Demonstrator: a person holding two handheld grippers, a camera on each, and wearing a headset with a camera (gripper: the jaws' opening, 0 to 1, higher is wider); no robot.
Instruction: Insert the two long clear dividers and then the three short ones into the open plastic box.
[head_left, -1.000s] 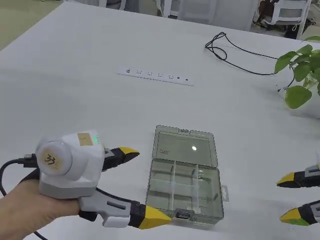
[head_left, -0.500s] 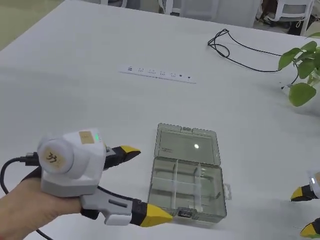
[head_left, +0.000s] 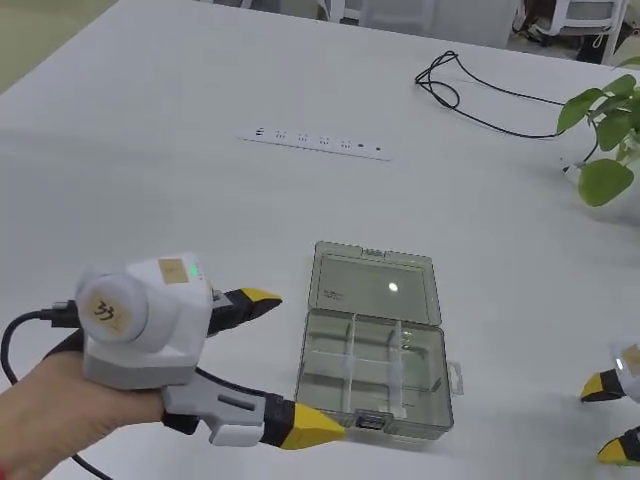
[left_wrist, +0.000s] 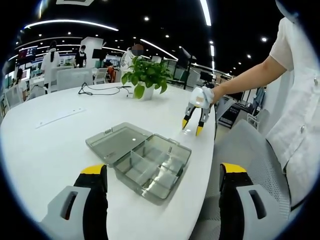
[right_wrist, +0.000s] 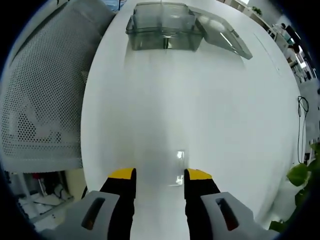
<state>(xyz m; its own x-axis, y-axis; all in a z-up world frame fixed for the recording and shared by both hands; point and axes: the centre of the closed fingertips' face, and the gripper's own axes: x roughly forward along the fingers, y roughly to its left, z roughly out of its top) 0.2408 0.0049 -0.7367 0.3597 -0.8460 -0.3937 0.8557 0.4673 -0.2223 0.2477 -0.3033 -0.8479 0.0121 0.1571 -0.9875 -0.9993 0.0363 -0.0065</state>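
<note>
Head view: smoky clear plastic box (head_left: 410, 422) open on white table (head_left: 150, 150), clear dividers (head_left: 350, 360) apparently seated. Left gripper (head_left: 300, 365) gaping, empty, just beside its corner: could nudge, unseat them. Right gripper (right_wrist: 159, 176) parted, empty.

The one marking I can read is a handwritten number, seemingly 33, on the round tan sticker (head_left: 103, 312) at the back of the left hand-held gripper (head_left: 307, 363). There is small print on the box lid (head_left: 372, 285), near its left edge, but it's too tiny to read.
</note>
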